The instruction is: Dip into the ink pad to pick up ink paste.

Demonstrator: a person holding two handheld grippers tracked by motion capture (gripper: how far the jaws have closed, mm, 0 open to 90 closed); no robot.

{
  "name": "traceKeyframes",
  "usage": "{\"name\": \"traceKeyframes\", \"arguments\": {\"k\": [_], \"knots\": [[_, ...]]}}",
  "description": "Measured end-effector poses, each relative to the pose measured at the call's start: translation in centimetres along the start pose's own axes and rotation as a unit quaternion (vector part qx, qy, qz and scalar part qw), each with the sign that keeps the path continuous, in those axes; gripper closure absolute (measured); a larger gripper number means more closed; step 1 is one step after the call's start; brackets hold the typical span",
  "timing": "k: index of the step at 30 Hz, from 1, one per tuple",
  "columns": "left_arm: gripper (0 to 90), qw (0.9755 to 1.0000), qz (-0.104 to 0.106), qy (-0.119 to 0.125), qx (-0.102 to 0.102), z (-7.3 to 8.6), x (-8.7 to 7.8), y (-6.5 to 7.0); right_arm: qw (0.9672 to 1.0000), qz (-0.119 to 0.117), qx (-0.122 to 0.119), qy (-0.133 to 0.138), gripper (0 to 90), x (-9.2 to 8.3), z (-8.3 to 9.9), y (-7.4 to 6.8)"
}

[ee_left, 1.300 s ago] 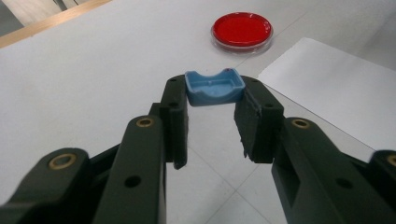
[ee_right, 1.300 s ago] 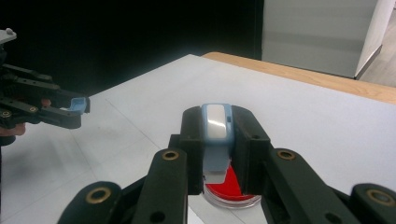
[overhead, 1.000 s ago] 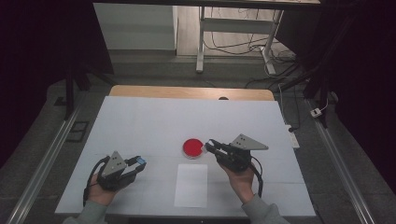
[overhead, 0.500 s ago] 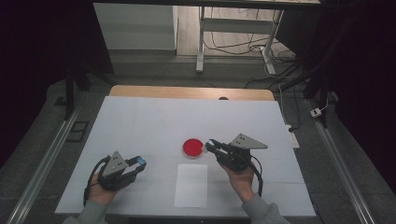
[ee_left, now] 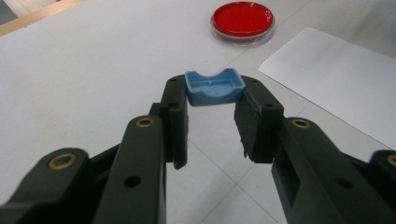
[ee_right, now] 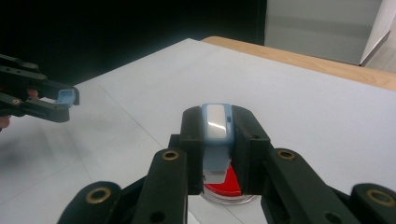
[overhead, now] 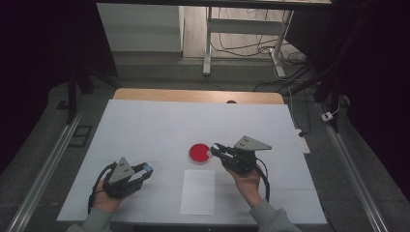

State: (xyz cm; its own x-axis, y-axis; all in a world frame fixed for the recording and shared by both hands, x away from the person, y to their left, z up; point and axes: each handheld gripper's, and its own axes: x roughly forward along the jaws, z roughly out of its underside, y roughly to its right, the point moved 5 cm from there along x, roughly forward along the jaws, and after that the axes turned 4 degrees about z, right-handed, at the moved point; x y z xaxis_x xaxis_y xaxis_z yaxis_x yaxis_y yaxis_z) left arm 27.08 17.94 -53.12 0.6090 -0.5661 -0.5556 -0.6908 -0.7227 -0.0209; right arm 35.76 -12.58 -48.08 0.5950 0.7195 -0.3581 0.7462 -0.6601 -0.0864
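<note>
The left gripper [ee_left: 212, 100] pinched a curved blue plastic piece [ee_left: 214, 87] near the desk's [overhead: 145, 125] front left, open white surface all around. The right gripper [ee_right: 215, 135] clamped a smooth blue-and-white clip [ee_right: 216, 123] just above the round red dish [overhead: 199, 153], beside a flat paper sheet [overhead: 198, 192].

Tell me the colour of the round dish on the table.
The round dish is red with a clear rim, clearest in the left gripper view.

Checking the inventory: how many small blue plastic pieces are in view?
2. One blue piece is clamped in the left gripper; the other blue piece is clamped in the right gripper, beside the red dish. No others visible.
</note>
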Motion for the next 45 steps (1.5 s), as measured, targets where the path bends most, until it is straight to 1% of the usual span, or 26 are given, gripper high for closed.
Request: {"name": "traceKeyframes", "arguments": {"k": [4, 11, 15, 17, 20, 26, 39, 45], "knots": [[64.9, 1.0, 0.002, -0.003, 0.0, 0.1, 0.0, -0.1, 1.0, 0.0, 0.004, -0.006, 75.0, 0.6, 0.1, 0.2], [64.9, 1.0, 0.001, -0.002, -0.003, 0.1, 0.0, -0.2, 0.9997, 0.001, -0.007, -0.022, 75.0, 1.8, 0.1, 0.1], [64.9, 1.0, 0.002, -0.002, -0.005, 0.1, 0.1, -0.2, 0.9992, 0.002, -0.013, -0.037, 75.0, 2.8, 0.2, 0.2], [64.9, 1.0, 0.003, -0.003, -0.003, 0.1, 0.1, -0.2, 0.9991, 0.003, -0.012, -0.04, 75.0, 3.3, 0.1, 0.3], [64.9, 1.0, 0.004, -0.002, -0.004, 0.1, 0.1, -0.2, 0.999, 0.006, -0.017, -0.041, 75.0, 3.9, 0.1, 0.4], [64.9, 1.0, 0.003, -0.001, -0.005, 0.1, 0.0, -0.3, 0.9982, 0.008, -0.02, -0.056, 74.9, 5.2, 0.6, 0.7], [64.9, 1.0, 0.001, -0.001, -0.004, 0.1, -0.1, -0.4, 0.9958, 0.017, -0.032, -0.084, 74.9, 6.5, 1.6, 0.9], [64.9, 1.0, 0.001, 0.0, -0.005, 0.1, -0.1, -0.4, 0.9951, 0.02, -0.037, -0.089, 74.9, 6.6, 1.9, 0.9]]}}
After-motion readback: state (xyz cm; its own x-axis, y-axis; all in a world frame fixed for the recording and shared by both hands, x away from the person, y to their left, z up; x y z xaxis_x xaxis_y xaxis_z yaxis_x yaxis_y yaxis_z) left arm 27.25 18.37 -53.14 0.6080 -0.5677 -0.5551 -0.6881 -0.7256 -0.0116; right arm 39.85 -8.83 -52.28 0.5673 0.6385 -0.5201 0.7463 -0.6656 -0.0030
